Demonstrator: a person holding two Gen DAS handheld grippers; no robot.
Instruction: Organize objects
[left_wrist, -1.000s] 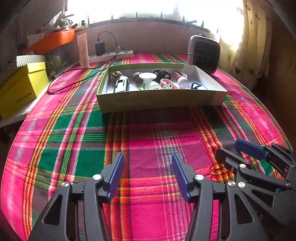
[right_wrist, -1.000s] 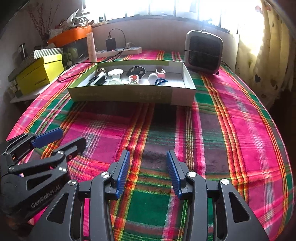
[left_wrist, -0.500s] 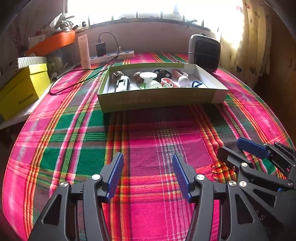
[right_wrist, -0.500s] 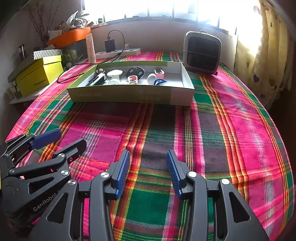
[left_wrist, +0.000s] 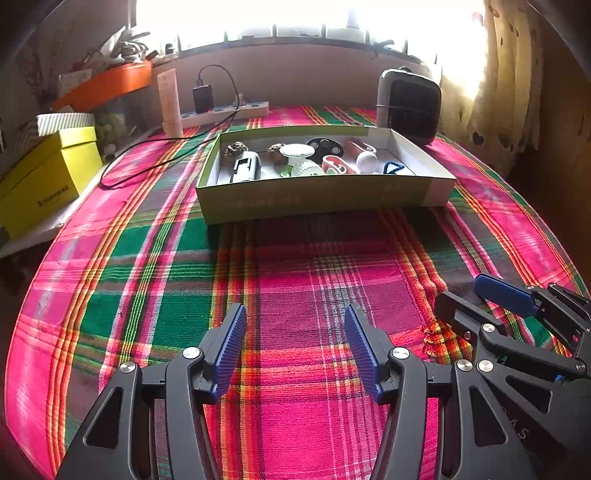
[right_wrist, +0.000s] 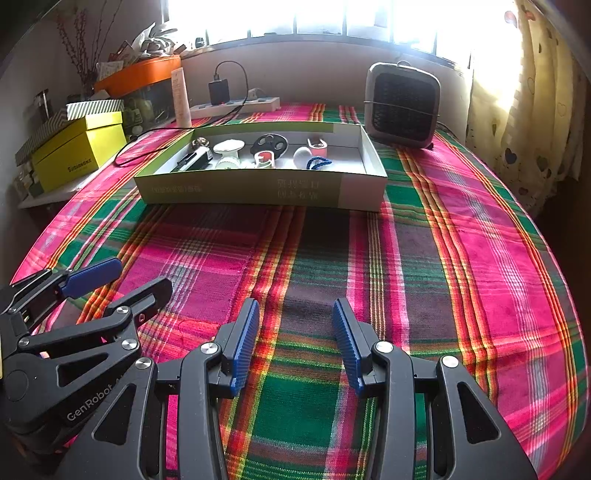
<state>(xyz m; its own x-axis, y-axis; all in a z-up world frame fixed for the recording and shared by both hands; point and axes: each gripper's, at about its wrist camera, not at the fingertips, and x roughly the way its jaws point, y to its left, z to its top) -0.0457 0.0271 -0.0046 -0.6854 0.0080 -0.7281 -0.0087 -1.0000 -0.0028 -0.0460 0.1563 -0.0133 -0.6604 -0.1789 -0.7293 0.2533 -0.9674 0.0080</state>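
A shallow green-and-white cardboard box (left_wrist: 317, 197) (right_wrist: 258, 190) stands on the plaid cloth at the far middle. Inside lie several small things: a pine cone (left_wrist: 236, 148), a grey clip-like piece (left_wrist: 245, 168), a white round stand (left_wrist: 297, 151), a black disc with holes (left_wrist: 325, 144), a white ball (left_wrist: 366, 161) and a blue loop (left_wrist: 392, 167). My left gripper (left_wrist: 295, 341) is open and empty near the table's front edge. My right gripper (right_wrist: 293, 339) is open and empty beside it; each shows in the other's view.
A grey fan heater (right_wrist: 402, 105) stands behind the box on the right. A power strip with a charger and cable (left_wrist: 225, 109) lies at the back. Yellow boxes (left_wrist: 44, 181) and an orange tray (left_wrist: 107, 83) are at the left. Curtains hang at the right.
Both grippers have drawn back slightly, so the box sits a little farther off. Their jaws stay open.
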